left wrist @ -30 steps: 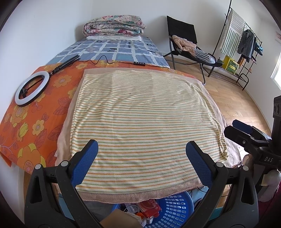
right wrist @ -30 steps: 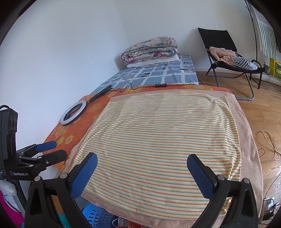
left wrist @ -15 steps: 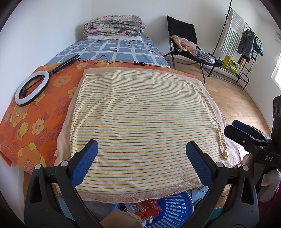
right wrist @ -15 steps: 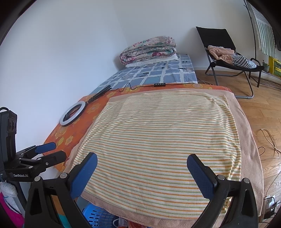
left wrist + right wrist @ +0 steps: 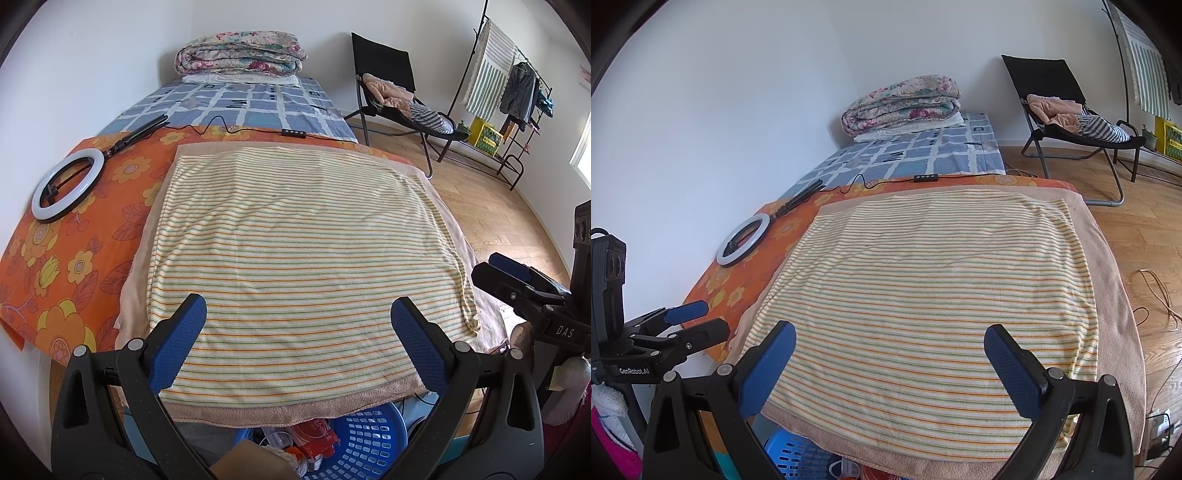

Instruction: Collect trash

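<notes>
- Grippers: the left gripper (image 5: 297,325) hovers over the near edge of the striped towel (image 5: 295,251), jaws spread wide, nothing between the blue pads (image 5: 177,343)
- The right gripper (image 5: 888,354) hovers over the same near edge, jaws likewise spread wide and empty; in the left wrist view it appears at the right margin (image 5: 517,280), apart from the towel
- The left gripper also shows at the left margin of the right wrist view (image 5: 683,321)
- The striped towel lies flat on a peach towel (image 5: 258,410), which extends past it on all sides
- Both towels rest on an orange floral sheet (image 5: 74,236); a blue checked sheet (image 5: 240,107) covers the far part of the bed
- Trash: a red packet (image 5: 314,434) and other small items sit in a blue perforated basket (image 5: 369,443) on the floor below the near towel edge; the items cannot be identified further
- The basket rim (image 5: 798,456) is also visible in the right wrist view, under the towel overhang
- A white ring light (image 5: 66,188) lies on the orange sheet near the wall, its cable leading to an inline controller (image 5: 293,133)
- A folded floral quilt (image 5: 240,55) is stacked at the far end of the bed
- A black folding chair (image 5: 384,70) holding clothes stands on the wooden floor (image 5: 498,221), beside a clothes rack (image 5: 509,92)
</notes>
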A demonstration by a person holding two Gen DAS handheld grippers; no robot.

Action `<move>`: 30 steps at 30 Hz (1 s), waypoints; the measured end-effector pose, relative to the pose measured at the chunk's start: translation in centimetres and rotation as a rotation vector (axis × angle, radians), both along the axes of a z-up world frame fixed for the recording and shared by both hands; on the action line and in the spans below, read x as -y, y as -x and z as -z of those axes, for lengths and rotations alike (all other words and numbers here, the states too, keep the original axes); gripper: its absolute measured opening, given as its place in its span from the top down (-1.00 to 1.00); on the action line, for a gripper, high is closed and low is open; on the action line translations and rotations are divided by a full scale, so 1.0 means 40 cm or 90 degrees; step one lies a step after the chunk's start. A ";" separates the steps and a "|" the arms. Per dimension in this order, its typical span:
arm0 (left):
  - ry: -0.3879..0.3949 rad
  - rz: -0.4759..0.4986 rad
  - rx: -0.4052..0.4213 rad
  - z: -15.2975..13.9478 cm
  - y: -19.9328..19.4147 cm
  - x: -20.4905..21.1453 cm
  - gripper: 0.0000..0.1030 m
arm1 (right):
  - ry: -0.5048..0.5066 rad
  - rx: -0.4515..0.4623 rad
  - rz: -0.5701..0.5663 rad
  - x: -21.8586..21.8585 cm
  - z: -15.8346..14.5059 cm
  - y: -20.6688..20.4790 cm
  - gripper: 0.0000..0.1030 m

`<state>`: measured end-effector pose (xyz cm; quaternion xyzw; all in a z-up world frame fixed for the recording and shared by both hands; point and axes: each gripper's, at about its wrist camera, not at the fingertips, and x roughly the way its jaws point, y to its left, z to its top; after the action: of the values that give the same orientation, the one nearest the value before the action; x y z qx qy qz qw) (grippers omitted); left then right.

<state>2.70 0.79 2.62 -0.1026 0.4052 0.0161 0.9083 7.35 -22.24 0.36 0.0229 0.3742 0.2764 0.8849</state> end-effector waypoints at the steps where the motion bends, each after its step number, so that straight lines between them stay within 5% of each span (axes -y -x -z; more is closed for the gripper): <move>1: 0.000 0.000 0.000 0.000 0.000 0.000 -0.97 | 0.000 0.000 0.000 0.000 0.000 -0.001 -0.99; 30: -0.030 -0.011 -0.005 0.014 0.031 0.016 -0.97 | 0.001 -0.016 0.004 -0.003 0.017 0.001 -0.99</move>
<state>1.47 0.13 2.08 -0.0848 0.4073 0.0336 0.9087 7.30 -22.11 -0.30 0.0270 0.3857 0.2734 0.8808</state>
